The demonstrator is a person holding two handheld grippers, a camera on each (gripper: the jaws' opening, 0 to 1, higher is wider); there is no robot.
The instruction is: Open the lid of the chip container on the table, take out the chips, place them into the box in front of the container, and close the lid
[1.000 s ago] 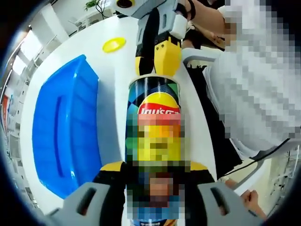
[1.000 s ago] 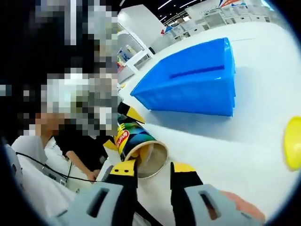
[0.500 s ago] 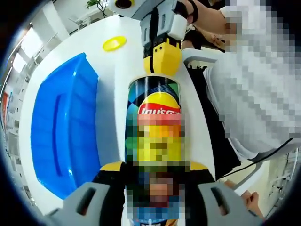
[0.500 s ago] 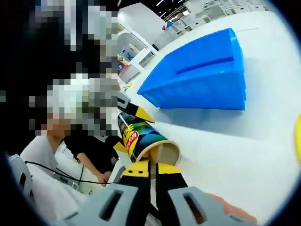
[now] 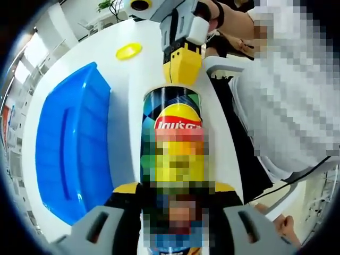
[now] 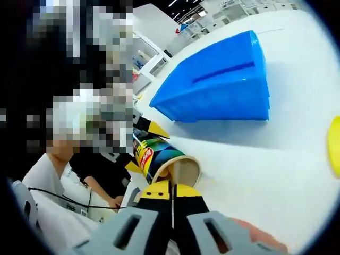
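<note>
Much of the chip container [image 5: 172, 143] is hard to read in the left gripper view: a mosaic patch covers its label below the red logo, and its near end is hidden between the left gripper [image 5: 172, 194] jaws. Those jaws are clamped on the container's sides, one yellow-tipped jaw on each side, holding it lying out along the view above the white table [image 5: 133, 79]. Whether any chips are inside cannot be made out.

The right gripper view shows what the other does not: the container's open mouth [image 6: 180, 171], a pale round hollow with no lid on it, tilted toward the camera. The right gripper [image 6: 171, 192] has its jaws pressed together just in front of that rim; if anything thin is pinched between them, it is too small to tell. In the left gripper view the same gripper comes in from the top, its yellow tips closed at the container's far end.

The blue box [image 5: 71, 149] stands beside the container on the table, a slot-like groove along its side. The yellow lid [image 5: 129, 50] lies on the table beyond it, well apart; in the right gripper view it is cut off at the edge [image 6: 334, 146]. A person in a white top sits close beside the table
</note>
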